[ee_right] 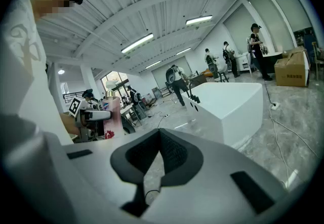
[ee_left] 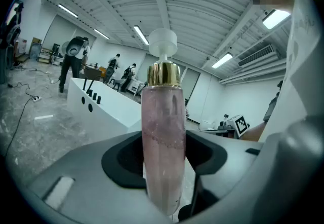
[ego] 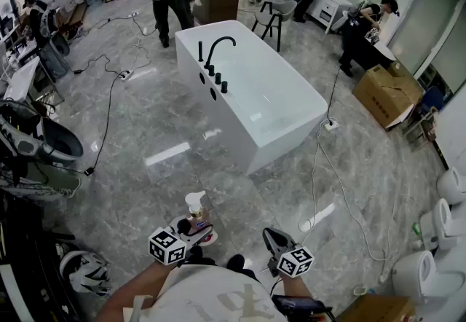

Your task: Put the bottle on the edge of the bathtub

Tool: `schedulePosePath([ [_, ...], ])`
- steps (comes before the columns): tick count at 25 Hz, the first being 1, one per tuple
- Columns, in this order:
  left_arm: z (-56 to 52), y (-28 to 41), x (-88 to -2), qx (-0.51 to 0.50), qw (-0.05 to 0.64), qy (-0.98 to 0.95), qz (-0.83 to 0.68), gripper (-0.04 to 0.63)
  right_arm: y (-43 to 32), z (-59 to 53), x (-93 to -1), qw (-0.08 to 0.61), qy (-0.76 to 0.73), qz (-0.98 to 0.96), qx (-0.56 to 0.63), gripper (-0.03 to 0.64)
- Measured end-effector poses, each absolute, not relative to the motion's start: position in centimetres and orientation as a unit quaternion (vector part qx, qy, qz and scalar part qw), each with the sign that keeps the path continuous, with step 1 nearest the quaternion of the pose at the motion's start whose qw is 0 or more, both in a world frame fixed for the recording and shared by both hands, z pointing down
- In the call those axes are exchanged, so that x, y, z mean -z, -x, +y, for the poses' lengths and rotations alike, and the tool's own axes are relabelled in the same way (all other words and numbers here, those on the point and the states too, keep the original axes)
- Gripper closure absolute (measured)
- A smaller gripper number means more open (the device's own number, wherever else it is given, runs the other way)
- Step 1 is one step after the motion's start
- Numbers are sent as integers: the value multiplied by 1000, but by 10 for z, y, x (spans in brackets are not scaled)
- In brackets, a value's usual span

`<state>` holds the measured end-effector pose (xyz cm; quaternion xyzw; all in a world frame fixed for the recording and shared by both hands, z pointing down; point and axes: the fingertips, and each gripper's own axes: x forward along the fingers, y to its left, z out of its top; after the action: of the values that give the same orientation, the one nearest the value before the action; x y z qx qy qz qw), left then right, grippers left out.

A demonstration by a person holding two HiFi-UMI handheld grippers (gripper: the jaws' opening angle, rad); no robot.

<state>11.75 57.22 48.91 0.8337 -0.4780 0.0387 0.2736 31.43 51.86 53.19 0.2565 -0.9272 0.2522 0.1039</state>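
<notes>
pink-tinted clear plastic pump bottle with a gold collar (ee_left: 162, 134) stands upright, clamped in the left gripper (ego: 197, 229), well short of the white rectangular bathtub (ego: 291, 137). the right gripper (ee_right: 158, 154) is closed on nothing. best carried level, set squarely on the tub's flat near edge.

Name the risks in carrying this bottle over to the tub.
The left tongs grip the bottle low on its body, so it may tilt or slip. A cable lies across the floor beside the tub: a trip hazard. The rim looks narrow, so the bottle could topple off.
</notes>
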Motion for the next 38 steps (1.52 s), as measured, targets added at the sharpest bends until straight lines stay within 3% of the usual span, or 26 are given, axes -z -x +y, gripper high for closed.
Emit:
schedulePosePath([
  [20, 573, -132, -493, -42, 265, -836, -478, 371, -303, 515, -538, 95, -233, -937, -241, 611],
  [32, 556, -152, -505, -69, 294, -819, -487, 371, -308, 492, -553, 105, -209, -934, -270, 611],
  [38, 569, -192, -516, -75, 290, -814, -498, 370, -340, 505, -565, 100, -178, -942, -265, 611],
])
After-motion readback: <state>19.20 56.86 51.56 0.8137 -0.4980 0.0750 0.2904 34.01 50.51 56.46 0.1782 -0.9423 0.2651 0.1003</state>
